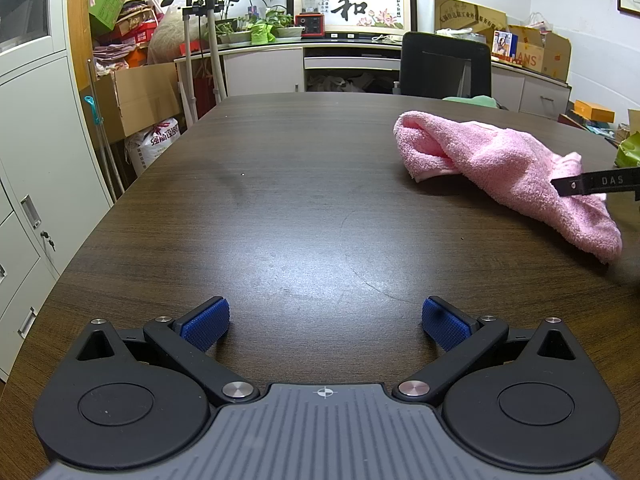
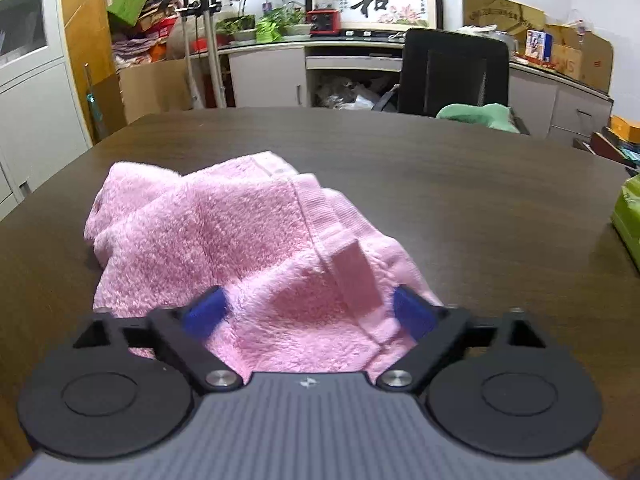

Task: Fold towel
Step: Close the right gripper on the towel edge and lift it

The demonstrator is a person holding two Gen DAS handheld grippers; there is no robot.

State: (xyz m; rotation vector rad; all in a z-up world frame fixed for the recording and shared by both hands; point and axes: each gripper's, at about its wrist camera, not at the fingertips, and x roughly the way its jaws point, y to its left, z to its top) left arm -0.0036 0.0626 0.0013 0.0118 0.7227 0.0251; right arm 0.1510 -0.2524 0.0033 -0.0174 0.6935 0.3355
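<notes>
A crumpled pink towel [image 1: 508,168] lies in a heap on the dark wooden table [image 1: 280,200], at the right in the left wrist view. My left gripper [image 1: 325,322] is open over bare table, well to the left of the towel, with nothing between its blue pads. In the right wrist view the towel [image 2: 240,240] fills the middle, its hemmed edge and a label running toward me. My right gripper [image 2: 312,316] is open, its blue pads straddling the towel's near edge. A black finger of the right gripper [image 1: 592,185] shows against the towel in the left wrist view.
A black office chair [image 1: 444,66] stands at the table's far side, with a green cloth [image 2: 476,116] on its seat. A green bag [image 2: 628,220] rests at the table's right edge. Cabinets, cardboard boxes and plants line the walls behind.
</notes>
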